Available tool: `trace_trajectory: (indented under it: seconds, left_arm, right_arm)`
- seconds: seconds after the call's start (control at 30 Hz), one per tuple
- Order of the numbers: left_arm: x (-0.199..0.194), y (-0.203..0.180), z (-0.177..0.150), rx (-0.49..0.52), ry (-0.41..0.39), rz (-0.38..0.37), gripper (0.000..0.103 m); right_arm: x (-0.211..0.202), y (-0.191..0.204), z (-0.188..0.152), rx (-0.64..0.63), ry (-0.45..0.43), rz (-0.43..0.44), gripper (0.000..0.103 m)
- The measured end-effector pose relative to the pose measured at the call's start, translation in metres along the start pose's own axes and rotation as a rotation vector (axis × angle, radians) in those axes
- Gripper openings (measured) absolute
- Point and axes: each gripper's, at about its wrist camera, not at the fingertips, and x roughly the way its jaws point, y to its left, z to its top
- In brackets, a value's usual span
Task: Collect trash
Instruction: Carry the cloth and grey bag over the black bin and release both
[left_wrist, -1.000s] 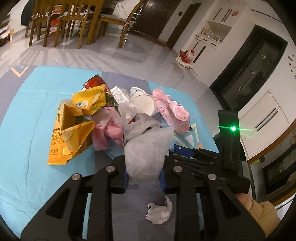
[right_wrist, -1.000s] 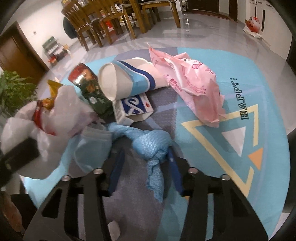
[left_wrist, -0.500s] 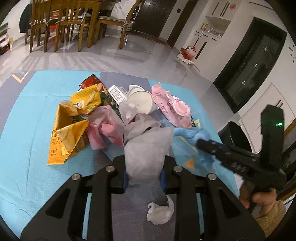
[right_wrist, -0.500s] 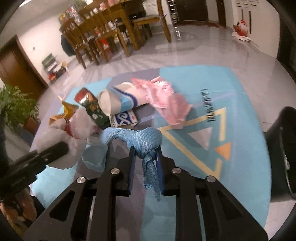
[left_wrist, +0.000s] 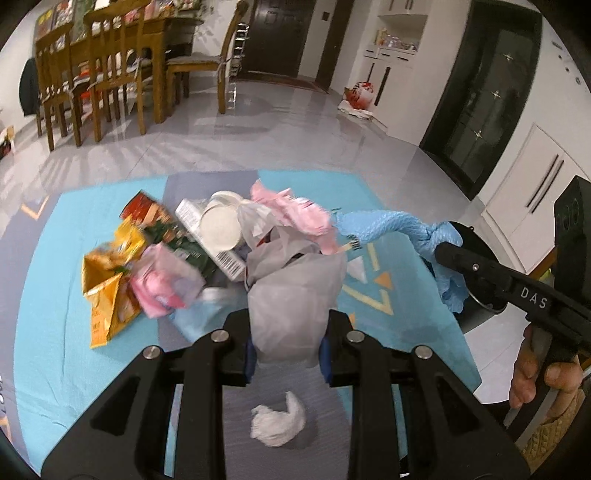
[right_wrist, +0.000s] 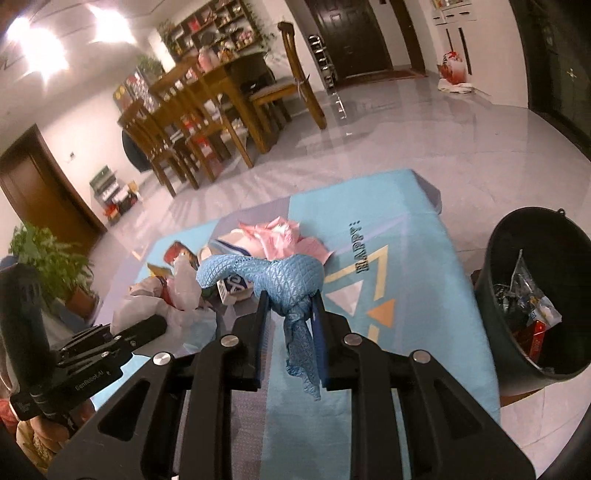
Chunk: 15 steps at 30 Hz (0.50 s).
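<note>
Trash lies heaped on a turquoise and grey floor mat (left_wrist: 44, 295), toward its far edge: going from left to right in the left wrist view, a torn yellow foil snack bag (left_wrist: 107, 280), a crumpled pink plastic wrapper (left_wrist: 162, 288), a white paper cup (left_wrist: 219, 230) on its side with its mouth toward the camera, and a second pink wrapper (left_wrist: 295, 214), all motion-blurred. The left gripper (left_wrist: 286, 347) is clamped on a translucent grey plastic bag (left_wrist: 295, 295), which stands up from between the pads; its lower end is hidden behind the fingers. A small wad of white tissue (left_wrist: 279, 422) lies on the mat near the closest edge. Further right, the right gripper (right_wrist: 291, 332) pinches a knotted blue textured cloth (right_wrist: 280, 275) at its knot; the cloth's long axis runs leftward above the mat, the tail hanging down. A black plastic bucket (right_wrist: 495, 258) stands off the mat's right edge, its contents hard to make out.
</note>
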Motion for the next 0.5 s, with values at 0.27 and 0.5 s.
trace_trajectory:
  seconds: [0.27,0.5]
  left_arm:
    - [0.0,-0.048,0.015,0.087,-0.021,-0.002,0.027]
    - [0.01,-0.095,0.027,0.167,-0.023,-0.018,0.027]
  right_arm:
    - [-0.026,-0.031,0.006,0.059,-0.075,-0.006,0.022]
    - [-0.054,-0.066,0.005,0.137,-0.146,-0.029,0.022]
